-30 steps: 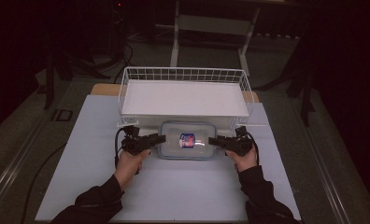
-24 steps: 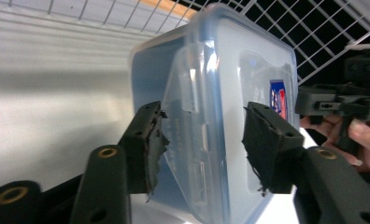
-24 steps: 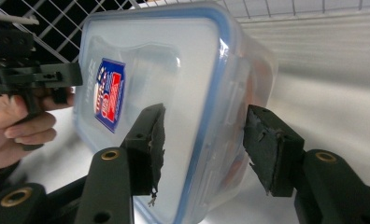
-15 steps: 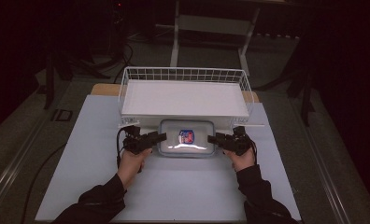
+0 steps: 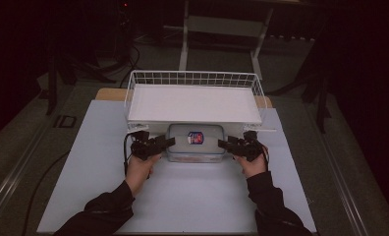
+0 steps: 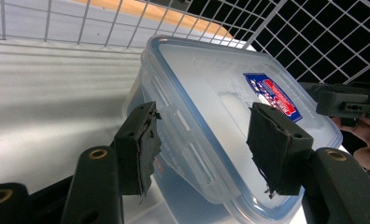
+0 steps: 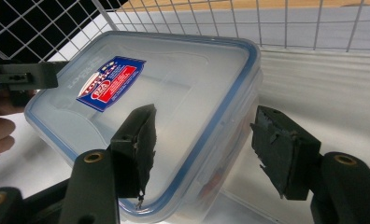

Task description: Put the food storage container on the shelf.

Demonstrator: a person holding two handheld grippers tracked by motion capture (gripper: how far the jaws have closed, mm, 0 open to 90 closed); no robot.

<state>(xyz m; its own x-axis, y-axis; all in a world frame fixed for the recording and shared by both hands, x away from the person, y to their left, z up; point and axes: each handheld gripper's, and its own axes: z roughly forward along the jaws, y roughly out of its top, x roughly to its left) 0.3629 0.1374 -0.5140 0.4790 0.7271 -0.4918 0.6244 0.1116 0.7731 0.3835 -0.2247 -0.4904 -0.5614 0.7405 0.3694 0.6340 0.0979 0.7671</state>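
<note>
High view: a clear rectangular plastic container with a blue-sealed lid (image 5: pixel 196 142) sits at frame centre on the pale tabletop (image 5: pixel 182 196), against the white wire basket (image 5: pixel 192 101), as left gripper (image 5: pixel 155 145) and right gripper (image 5: pixel 232 145), jaws wide astride its ends, should probably close evenly together before any lift.

Label print (image 5: pixel 196 137) on the container lid (image 5: pixel 195 140) too small to read; container's near corner (image 6: pixel 248 214) cut off below.
</note>
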